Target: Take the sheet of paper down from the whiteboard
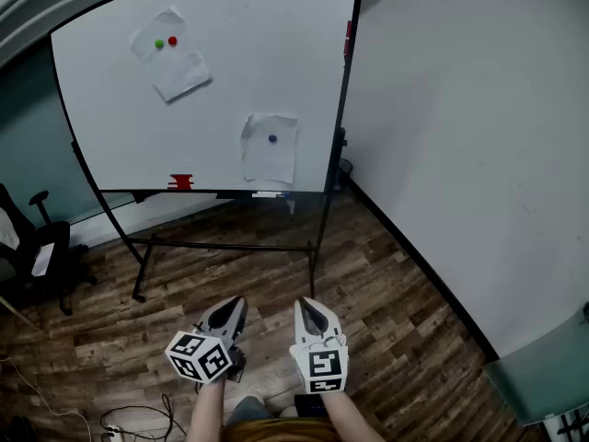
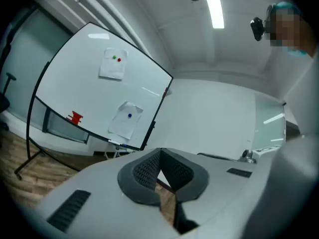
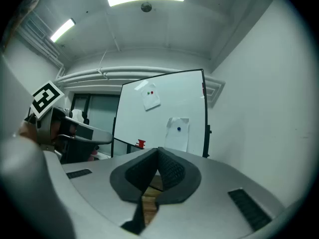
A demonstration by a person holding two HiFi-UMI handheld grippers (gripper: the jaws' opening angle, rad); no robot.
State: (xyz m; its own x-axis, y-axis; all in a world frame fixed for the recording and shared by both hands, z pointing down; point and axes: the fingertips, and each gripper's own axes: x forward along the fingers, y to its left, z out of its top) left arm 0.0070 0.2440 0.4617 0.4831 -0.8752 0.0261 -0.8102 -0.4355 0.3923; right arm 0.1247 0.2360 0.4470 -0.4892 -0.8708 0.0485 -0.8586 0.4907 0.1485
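Approach step, nothing grasped yet. The left gripper [image 1: 236, 304] and right gripper [image 1: 304, 304] are held side by side, well short of the whiteboard [image 1: 212, 90] and pointing toward it. Both sets of jaws are closed tip to tip, with nothing between them.

There are two sheets on the whiteboard. The lower sheet [image 1: 270, 150] is near its bottom right corner, pinned by one blue magnet [image 1: 272, 138]. The upper sheet [image 1: 170, 58] is toward its top left, under a green magnet [image 1: 159, 43] and a red magnet [image 1: 172, 40]. It may be two overlapping pieces; too small to tell. The task doesn't say which sheet to take. The lower one is the closer reach.

Next move, as I judge it: step up to the whiteboard, open one pair of jaws, pinch a free edge of the sheet and pull it out from under the magnet, or lift the magnet off first with the other gripper.

A small red object [image 1: 181, 182] sits on the whiteboard's bottom ledge, left of the lower sheet. The stand legs [image 1: 230, 245] under the whiteboard limit how close the feet can get. An office chair [image 1: 41, 256] is off its left side and a wall [image 1: 460, 155] is close on its right. The floor [image 1: 386, 311] in front of the whiteboard looks open.
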